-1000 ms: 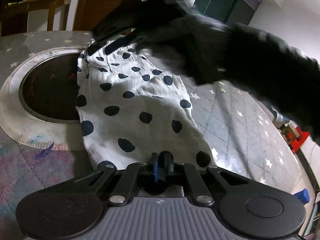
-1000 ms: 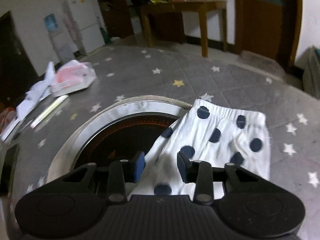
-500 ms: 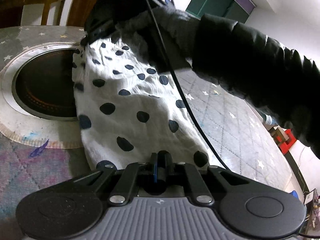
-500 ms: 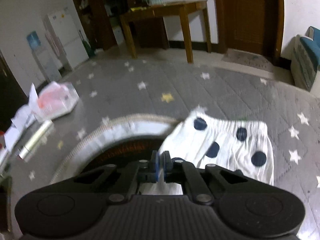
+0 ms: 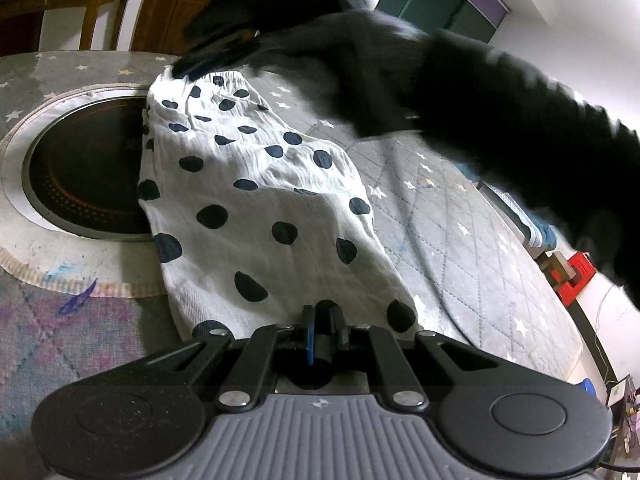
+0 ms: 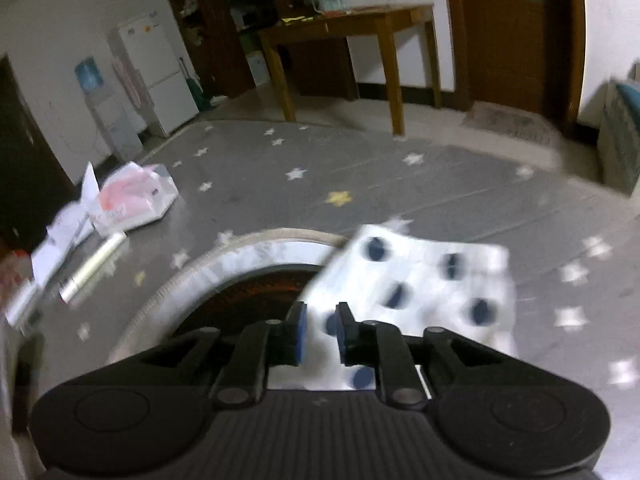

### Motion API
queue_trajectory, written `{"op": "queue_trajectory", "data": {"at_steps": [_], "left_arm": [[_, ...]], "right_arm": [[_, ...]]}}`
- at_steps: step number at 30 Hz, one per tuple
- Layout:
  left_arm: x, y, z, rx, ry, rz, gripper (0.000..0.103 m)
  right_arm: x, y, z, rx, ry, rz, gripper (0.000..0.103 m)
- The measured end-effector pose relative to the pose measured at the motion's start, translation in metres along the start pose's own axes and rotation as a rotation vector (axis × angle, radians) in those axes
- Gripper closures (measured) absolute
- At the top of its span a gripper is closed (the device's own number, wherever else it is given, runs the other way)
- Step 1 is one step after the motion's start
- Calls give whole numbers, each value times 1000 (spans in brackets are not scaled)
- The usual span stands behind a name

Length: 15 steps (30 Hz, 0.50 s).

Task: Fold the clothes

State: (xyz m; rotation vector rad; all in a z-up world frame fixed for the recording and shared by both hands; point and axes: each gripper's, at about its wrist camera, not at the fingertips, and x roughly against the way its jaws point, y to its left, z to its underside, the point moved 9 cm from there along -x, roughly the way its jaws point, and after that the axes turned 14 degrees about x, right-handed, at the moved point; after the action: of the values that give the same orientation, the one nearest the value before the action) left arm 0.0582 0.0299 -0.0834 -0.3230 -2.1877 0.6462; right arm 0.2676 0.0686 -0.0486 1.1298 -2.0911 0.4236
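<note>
A white garment with dark navy dots (image 5: 256, 184) lies stretched over the grey star-print table cover (image 5: 460, 220), partly over a round dark inset (image 5: 80, 168). My left gripper (image 5: 322, 314) is shut on its near hem. At the far end, a dark-sleeved arm (image 5: 500, 112) holds my right gripper (image 5: 216, 56) over the garment's far corner. In the right wrist view, the right gripper (image 6: 320, 316) has its jaws opening, a narrow gap between them. The garment (image 6: 432, 276) shows blurred in that gap and beyond, and the pads do not pinch it.
The round inset (image 6: 256, 292) with its pale rim lies left of the garment. A pink-and-white packet (image 6: 132, 196), papers and a tube (image 6: 92, 268) lie at the cover's far left. A wooden table (image 6: 352, 16) and a fridge (image 6: 156, 76) stand behind.
The right gripper's jaws closed at the garment's far edge half a second ago and now stand slightly apart, pulled back a little. The left gripper keeps its hold and stays put.
</note>
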Motion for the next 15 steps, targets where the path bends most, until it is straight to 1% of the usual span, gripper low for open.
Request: {"op": "queue_trajectory", "data": {"at_steps": [2,6,9,11,15], "left_arm": [[0,0,0,2,2,0,94],[2,2,-1,2,3,-2,94],[0,0,-1,-7,5,-7,93],[-1,0,-1,-15,4,-12,92],[0,-2,0,-28,5,-19,90]], "right_arm": [[14,-13,15,7,33,17,86],[19,-34,56,0,104,43,86],[12,-43,69,-11,87,43,88],[8,-48,63,-10,55,60,88],[-6,-63,46,-30,30,91,88]]}}
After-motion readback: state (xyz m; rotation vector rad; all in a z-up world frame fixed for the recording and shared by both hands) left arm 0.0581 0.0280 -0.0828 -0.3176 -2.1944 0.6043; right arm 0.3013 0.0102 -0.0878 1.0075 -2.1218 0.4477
